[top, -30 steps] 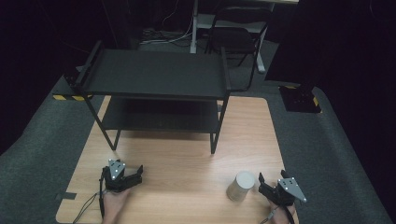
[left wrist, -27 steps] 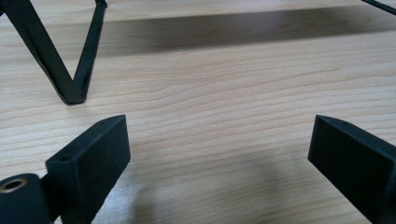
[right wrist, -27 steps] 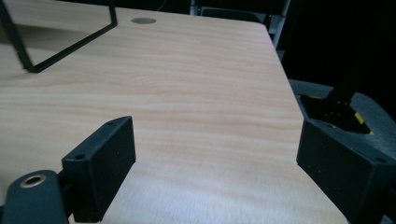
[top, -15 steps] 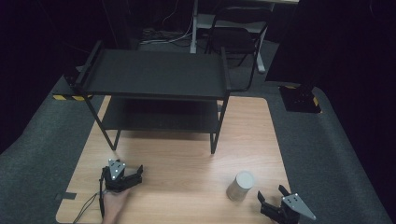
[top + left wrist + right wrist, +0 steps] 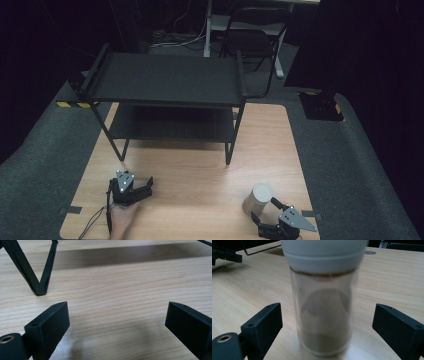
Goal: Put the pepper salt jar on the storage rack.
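Observation:
A clear jar with a white lid point(image 5: 258, 198) point(image 5: 324, 302) stands upright on the wooden table point(image 5: 200, 185) near its front right; brown powder lies at its bottom. My right gripper point(image 5: 264, 211) point(image 5: 325, 325) is open just in front of the jar, its jaws spread wide to either side and apart from the glass. At the front left my left gripper point(image 5: 145, 186) point(image 5: 117, 320) rests low over bare wood, open with nothing between its jaws. A black two-tier metal shelf point(image 5: 167, 80) stands at the back of the table; one of its legs point(image 5: 37, 272) rises ahead of the left gripper.
A hand point(image 5: 122, 220) holds the left gripper at the table's front edge, with a cable trailing off it. Grey carpet point(image 5: 360, 170) surrounds the table. A black chair point(image 5: 252, 42) stands behind the shelf. Bare wood lies between the two grippers.
My right gripper pulled back toward the table's front edge, then moved in again toward the jar, which now stands between its open jaws. The left gripper and the jar have stayed put.

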Action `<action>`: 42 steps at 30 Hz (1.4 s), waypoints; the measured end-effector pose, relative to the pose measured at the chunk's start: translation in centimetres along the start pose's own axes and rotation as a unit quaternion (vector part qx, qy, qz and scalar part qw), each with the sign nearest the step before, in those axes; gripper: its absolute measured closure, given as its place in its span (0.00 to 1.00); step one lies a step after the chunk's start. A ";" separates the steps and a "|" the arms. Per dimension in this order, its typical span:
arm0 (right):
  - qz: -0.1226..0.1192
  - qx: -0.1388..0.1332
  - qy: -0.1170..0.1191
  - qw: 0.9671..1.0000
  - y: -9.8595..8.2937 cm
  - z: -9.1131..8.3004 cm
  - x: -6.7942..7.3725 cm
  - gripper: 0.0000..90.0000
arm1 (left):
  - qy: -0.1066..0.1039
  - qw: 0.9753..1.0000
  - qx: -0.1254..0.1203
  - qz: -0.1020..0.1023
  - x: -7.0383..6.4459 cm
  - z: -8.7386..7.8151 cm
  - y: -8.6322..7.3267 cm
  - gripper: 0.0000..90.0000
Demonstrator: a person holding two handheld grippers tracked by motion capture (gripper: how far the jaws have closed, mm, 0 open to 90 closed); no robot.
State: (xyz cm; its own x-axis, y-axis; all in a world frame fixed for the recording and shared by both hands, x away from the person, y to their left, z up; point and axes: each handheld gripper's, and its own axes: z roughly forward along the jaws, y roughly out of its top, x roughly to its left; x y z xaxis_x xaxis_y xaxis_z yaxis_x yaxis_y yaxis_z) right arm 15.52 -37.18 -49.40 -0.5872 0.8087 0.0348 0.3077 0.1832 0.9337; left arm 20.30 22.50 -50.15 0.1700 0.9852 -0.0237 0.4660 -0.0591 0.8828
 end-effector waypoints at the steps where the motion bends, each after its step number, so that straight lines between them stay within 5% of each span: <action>1: -0.001 -0.002 -0.002 1.000 0.1 0.3 0.1 0.09 | 0.000 1.000 0.000 0.000 0.0 0.0 0.0 0.06; 14: -0.008 0.006 -0.040 0.999 1.3 3.1 1.8 0.15 | -0.003 1.000 -0.002 0.000 0.1 0.0 -0.1 0.06; 29: 0.004 0.005 -0.033 0.999 1.1 4.4 1.6 0.31 | -0.005 1.000 -0.003 0.000 0.1 0.0 -0.1 0.06; 42: -0.003 -0.007 -0.044 0.999 0.6 4.5 2.2 0.32 | -0.006 1.000 -0.004 0.001 0.2 0.0 -0.1 0.06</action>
State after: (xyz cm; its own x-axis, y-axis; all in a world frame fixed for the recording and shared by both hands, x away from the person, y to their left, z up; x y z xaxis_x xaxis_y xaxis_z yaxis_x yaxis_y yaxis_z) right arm 17.73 -32.76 -50.34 -0.5204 0.8539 -0.0008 0.2943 0.1802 0.9386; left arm 20.24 22.70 -50.25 0.1814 0.9830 -0.0275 0.4587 -0.0598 0.8866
